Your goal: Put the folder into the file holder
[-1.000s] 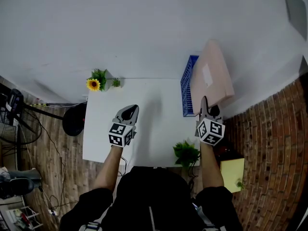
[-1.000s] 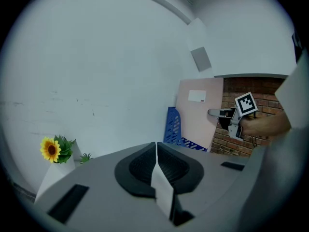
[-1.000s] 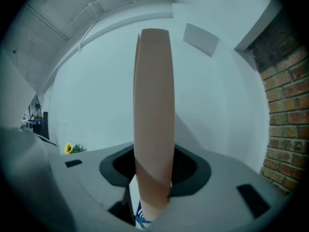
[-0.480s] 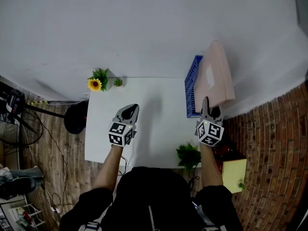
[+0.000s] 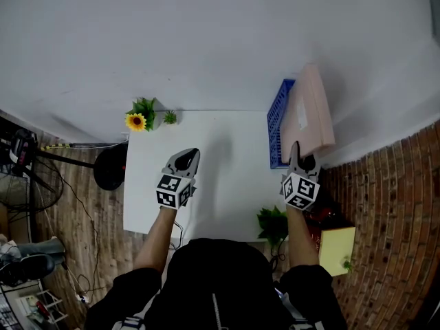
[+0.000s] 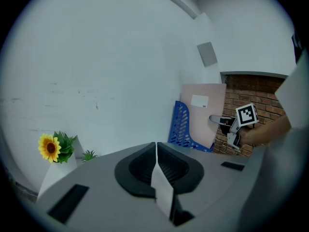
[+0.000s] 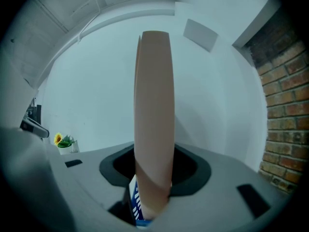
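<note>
A pink folder (image 5: 309, 112) stands upright on its edge, and my right gripper (image 5: 297, 151) is shut on its near lower corner. It hangs at the right side of the blue mesh file holder (image 5: 277, 126), which stands on the right edge of the white table (image 5: 227, 150). In the right gripper view the folder (image 7: 154, 110) fills the gap between the jaws, with a bit of the blue holder (image 7: 136, 204) below it. My left gripper (image 5: 185, 159) hovers over the table's left half, shut and holding nothing. The left gripper view shows the holder (image 6: 181, 127) and the folder (image 6: 203, 111).
A sunflower pot (image 5: 137, 119) and a small green plant (image 5: 169, 117) sit at the table's far left corner. Another leafy plant (image 5: 275, 223) stands at the front right edge. A yellow box (image 5: 335, 250) lies on the floor by the brick wall, and a black stool (image 5: 110, 168) is at the left.
My right gripper and the folder have sunk a little beside the blue holder. The left gripper has hardly shifted.
</note>
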`<state>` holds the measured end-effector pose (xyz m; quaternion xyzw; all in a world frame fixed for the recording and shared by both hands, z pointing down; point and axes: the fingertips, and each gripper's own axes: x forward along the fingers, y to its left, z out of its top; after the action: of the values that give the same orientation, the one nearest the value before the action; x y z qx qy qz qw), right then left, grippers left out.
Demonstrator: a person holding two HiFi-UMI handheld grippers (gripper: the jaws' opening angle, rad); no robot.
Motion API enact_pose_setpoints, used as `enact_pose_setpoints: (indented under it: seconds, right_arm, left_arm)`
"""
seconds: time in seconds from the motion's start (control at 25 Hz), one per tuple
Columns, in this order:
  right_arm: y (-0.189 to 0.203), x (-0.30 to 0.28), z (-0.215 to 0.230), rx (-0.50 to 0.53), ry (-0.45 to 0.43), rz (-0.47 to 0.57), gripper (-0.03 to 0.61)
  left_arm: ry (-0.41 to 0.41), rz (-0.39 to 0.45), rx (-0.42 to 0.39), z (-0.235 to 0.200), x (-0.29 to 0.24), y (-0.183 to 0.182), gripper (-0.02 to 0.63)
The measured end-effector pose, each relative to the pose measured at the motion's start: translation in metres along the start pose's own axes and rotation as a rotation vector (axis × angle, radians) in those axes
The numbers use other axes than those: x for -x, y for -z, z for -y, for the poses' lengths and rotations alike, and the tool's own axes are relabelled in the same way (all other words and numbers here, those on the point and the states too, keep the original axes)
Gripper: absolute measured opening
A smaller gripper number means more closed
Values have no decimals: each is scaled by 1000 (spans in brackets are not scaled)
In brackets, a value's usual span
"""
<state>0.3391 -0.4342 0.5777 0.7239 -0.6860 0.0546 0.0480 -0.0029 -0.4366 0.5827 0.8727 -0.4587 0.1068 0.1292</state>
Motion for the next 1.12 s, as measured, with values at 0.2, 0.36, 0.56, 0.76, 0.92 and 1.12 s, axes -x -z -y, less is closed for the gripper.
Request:
enact_pose_setpoints:
  seconds: [0.2,0.36,0.56,0.76,0.92,1.12]
  right_arm:
    - [15,-3,2,-3,10,-21,178]
    - [26,-5,3,-3,18,-34,178]
    - [42,-7,2,-1,19,-52,180]
    - [58,-10,3,1,31,-71,184]
    - [73,-14,4,-3,26,-104,190]
    - [90,-17,5,-9,17,-157,204]
  left_arm:
    - [-1,-16,3,-3,-3,6,29]
    - [-3,-29,10,-6,-4,12,29]
    - [-6,-36,17,-11,-5,16,29]
    - [-10,-38,21,-14,-6,17,29]
    - [-15,-39,23,-17,-5,18,29]
    - [-20,-38,24,-15,-3,17,29]
